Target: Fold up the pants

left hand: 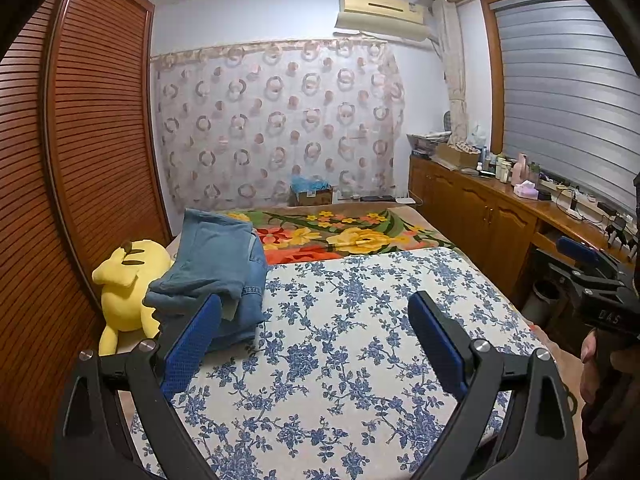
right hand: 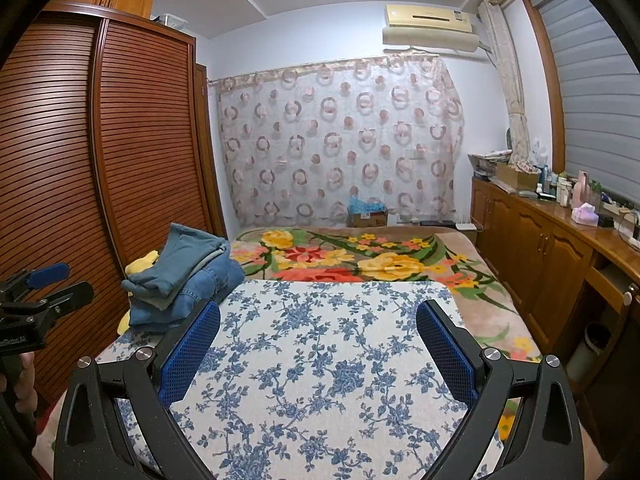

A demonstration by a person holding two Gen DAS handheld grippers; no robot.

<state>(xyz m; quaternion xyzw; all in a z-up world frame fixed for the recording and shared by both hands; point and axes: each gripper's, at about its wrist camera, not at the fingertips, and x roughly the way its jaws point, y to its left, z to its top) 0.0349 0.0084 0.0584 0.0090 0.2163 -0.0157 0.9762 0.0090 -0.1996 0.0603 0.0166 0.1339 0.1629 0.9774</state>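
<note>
While both grippers hang above the blue-flowered board (left hand: 360,320) with nothing between their fingers, the pants sit off to the left as a stack of folded denim (left hand: 218,268) at the board's far left corner, against a yellow plush toy (left hand: 128,280). The left gripper (left hand: 316,344) has its blue pads spread wide, empty; the right gripper (right hand: 318,348) is spread just as wide and equally empty. Each shows at the edge of the other's view, held by a hand (left hand: 592,364).

No unfolded garment lies on the board, so my reading is that this is a pause between pieces — either the pile is finished or a pair must be drawn from somewhere out of view.

The risks lie with the stack. It looks uneven: the top teal-blue piece (right hand: 180,260) sits askew over the darker jeans (right hand: 192,296) beneath, with an edge overhanging. A reach from the left gripper, which is nearest, could nudge the pile and slide the top piece toward the plush toy or off the bed edge by the slatted wardrobe (left hand: 80,160). Pinching only one layer would drag a fold open — denim is heavy and would pull itself loose. Laying another pair on top off-centre could tip the whole pile.
</note>
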